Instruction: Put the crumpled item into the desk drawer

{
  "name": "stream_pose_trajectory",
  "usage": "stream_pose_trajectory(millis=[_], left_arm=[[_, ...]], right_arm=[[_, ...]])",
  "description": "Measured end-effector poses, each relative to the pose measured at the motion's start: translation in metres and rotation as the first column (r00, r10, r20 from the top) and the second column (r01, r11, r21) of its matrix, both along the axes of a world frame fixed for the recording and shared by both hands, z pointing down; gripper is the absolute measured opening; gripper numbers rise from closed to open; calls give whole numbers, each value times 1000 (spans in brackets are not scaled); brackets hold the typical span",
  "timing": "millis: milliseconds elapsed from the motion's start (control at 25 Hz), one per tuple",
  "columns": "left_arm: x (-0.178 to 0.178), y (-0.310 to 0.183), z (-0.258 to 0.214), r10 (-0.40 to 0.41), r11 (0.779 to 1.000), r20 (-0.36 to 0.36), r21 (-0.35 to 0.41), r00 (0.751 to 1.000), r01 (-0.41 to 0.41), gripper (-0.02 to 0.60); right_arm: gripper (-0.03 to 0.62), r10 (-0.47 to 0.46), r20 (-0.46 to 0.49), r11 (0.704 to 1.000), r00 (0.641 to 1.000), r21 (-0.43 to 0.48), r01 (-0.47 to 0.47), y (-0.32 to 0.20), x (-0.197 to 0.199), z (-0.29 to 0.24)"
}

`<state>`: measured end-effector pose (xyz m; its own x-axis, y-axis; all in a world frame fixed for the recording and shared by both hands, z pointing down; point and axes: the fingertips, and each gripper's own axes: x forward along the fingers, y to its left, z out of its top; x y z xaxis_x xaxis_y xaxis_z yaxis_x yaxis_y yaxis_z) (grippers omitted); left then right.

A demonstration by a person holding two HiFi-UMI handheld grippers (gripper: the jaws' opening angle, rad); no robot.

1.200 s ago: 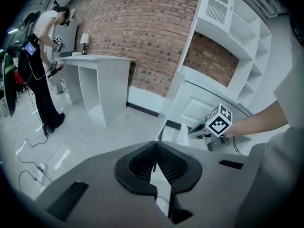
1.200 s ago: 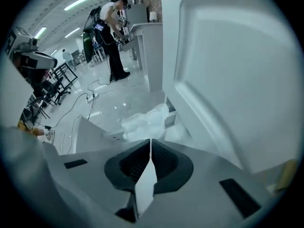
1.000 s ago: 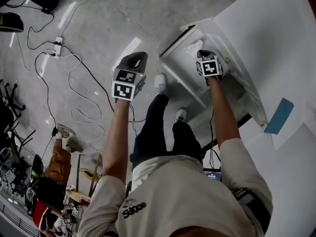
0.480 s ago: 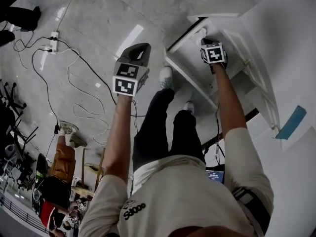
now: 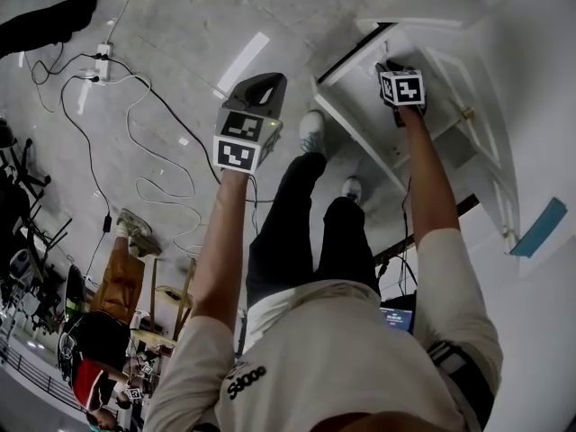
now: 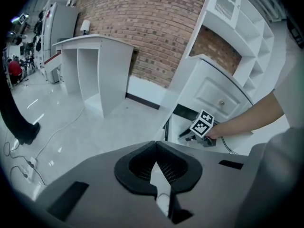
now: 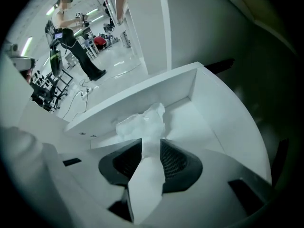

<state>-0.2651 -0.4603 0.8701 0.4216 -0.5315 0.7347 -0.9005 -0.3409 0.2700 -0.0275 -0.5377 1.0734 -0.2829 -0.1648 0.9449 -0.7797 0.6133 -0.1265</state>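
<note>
A crumpled white item (image 7: pixel 141 121) lies on the floor of the open white desk drawer (image 7: pixel 209 115), against its front wall. My right gripper (image 7: pixel 152 148) reaches down into that drawer (image 5: pixel 353 106). Its jaws are opening, with the item's near end in the gap between them and the pads off it. In the head view the right gripper (image 5: pixel 385 66) hides the item. My left gripper (image 5: pixel 263 86) hangs in the air over the floor, left of the drawer, shut with nothing in it (image 6: pixel 156 161).
The drawer juts out from a white desk with a knobbed cupboard door (image 6: pixel 219 101). Cables and a power strip (image 5: pixel 103 61) lie on the grey floor. My legs and shoes (image 5: pixel 312 133) stand beside the drawer. A blue strip (image 5: pixel 540 228) lies on the desktop.
The right gripper has gone further into the drawer. The white item, which showed beside its cube before, is now hidden by it. The left gripper drifted slightly right.
</note>
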Motion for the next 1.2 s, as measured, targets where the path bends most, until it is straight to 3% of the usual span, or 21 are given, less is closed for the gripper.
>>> stream_pose_trajectory(millis=[240,360,520,720,920,1200], left_arm=[[2,4,-28,-13,1000,-27,-6,1000,13,17],[9,1,-52,-3,1000,-37,5,999,3,17],[32,-4,-83,21,999,-49,24,999,-20,17],[52,-5,-116,44,998,-60,47,997,-41,17],[75,4,-143,66,996,-33,65,997,-64,17],[94,13,-191,70,991,5,115,998,-70,17]], right_arm=[[101,51,-8,999,999,-10,-51,9,10,-38],[68,52,-4,999,999,7,-52,17,14,-69],[17,-33,-13,998,999,50,33,31,22,-113],[6,-120,-24,990,992,67,121,55,26,-162],[6,-110,9,991,994,79,109,78,42,-210],[6,-81,49,984,996,165,72,84,62,-276]])
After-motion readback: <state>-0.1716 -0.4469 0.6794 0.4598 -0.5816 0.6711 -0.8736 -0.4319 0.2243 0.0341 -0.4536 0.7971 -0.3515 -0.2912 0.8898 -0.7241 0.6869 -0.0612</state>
